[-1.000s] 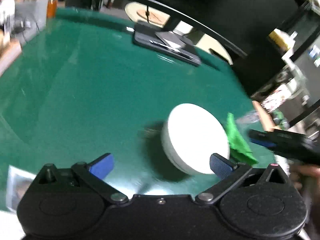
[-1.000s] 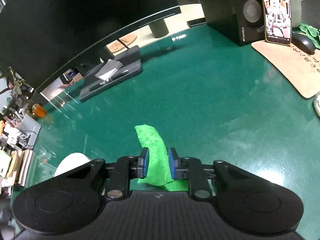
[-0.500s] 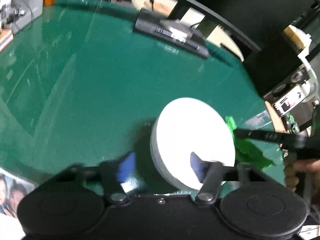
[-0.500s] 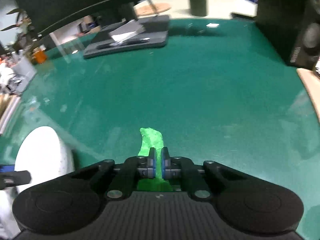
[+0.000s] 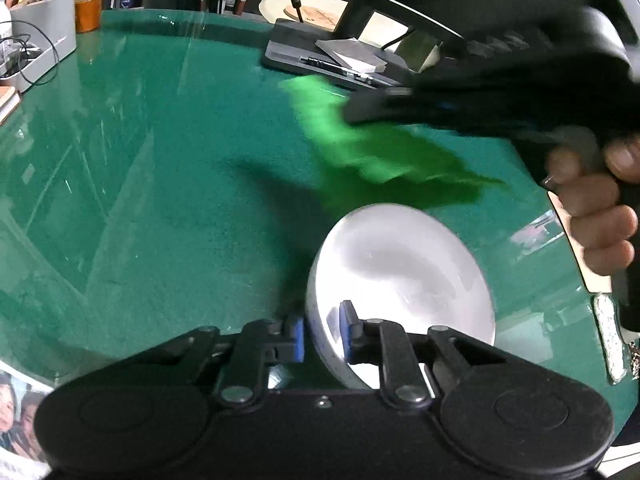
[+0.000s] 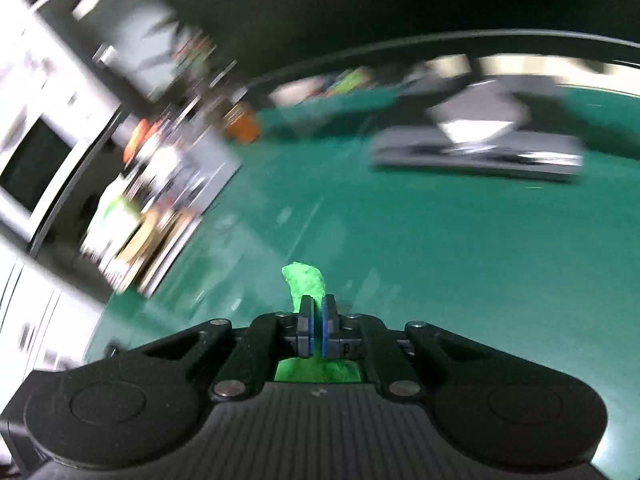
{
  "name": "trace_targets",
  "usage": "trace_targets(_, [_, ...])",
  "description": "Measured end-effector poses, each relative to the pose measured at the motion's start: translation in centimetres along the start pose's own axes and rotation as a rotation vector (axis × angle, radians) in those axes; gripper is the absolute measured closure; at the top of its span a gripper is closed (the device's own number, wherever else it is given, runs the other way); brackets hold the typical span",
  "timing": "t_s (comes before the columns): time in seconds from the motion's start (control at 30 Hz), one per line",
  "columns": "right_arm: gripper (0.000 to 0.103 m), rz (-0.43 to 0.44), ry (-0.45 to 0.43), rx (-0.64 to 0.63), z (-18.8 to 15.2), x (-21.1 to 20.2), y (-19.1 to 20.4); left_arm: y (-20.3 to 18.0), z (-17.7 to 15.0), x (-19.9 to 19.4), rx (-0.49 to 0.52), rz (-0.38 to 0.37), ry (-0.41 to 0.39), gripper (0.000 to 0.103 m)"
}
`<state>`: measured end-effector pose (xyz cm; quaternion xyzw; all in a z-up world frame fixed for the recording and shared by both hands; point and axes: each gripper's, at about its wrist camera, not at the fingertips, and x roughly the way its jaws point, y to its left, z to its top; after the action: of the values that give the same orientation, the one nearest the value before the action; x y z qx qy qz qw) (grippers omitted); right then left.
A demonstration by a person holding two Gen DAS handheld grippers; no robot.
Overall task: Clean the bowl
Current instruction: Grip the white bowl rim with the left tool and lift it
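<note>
A white bowl (image 5: pixel 400 276) is held tilted over the green table (image 5: pixel 160 184). My left gripper (image 5: pixel 322 332) is shut on its near rim, one pad outside and one inside. My right gripper (image 6: pixel 314 330) is shut on a bright green cloth (image 6: pixel 306 282). In the left wrist view the right gripper (image 5: pixel 480 96) is in the air above and behind the bowl, and the cloth (image 5: pixel 360 148) hangs from it, blurred, with its lower edge just over the bowl's far rim. The bowl does not show in the right wrist view.
A dark tray with papers and a pen (image 5: pixel 332 60) lies at the table's far side. A grey organiser with cables (image 5: pixel 36 40) and an orange jar (image 5: pixel 88 12) stand far left. A photo print (image 5: pixel 16 412) lies at the near left edge.
My left gripper has closed on the bowl's rim and tilted it up. My right gripper has lifted the cloth off the table and swung it left, over the bowl.
</note>
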<state>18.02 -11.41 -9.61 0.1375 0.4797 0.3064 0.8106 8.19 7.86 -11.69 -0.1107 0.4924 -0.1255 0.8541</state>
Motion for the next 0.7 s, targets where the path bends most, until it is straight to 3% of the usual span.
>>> trace_targets(0.1, [0.099,0.041,0.129,-0.106,-0.7,2.7,2.6,0.0,0.0,0.0,-0.003,0.012,-0.008,0.083])
trace_targets(0.23, [0.099,-0.008,0.221,-0.238,-1.9,4.3,4.1,0.0,0.1,0.1,-0.002,0.016,-0.013,0.083])
trace_targets(0.37, [0.099,-0.102,0.245,-0.309,-1.5,4.8,3.9,0.0,0.4,0.3,0.002,0.017,-0.016,0.082])
trace_targets(0.63, [0.099,-0.058,0.287,-0.322,-2.1,4.9,5.2,0.5,0.1,-0.4,0.008,0.012,-0.016,0.081])
trace_targets(0.7, [0.099,-0.082,0.283,-0.328,-2.1,4.7,5.0,0.3,-0.2,-0.7,0.01,0.012,-0.017,0.081])
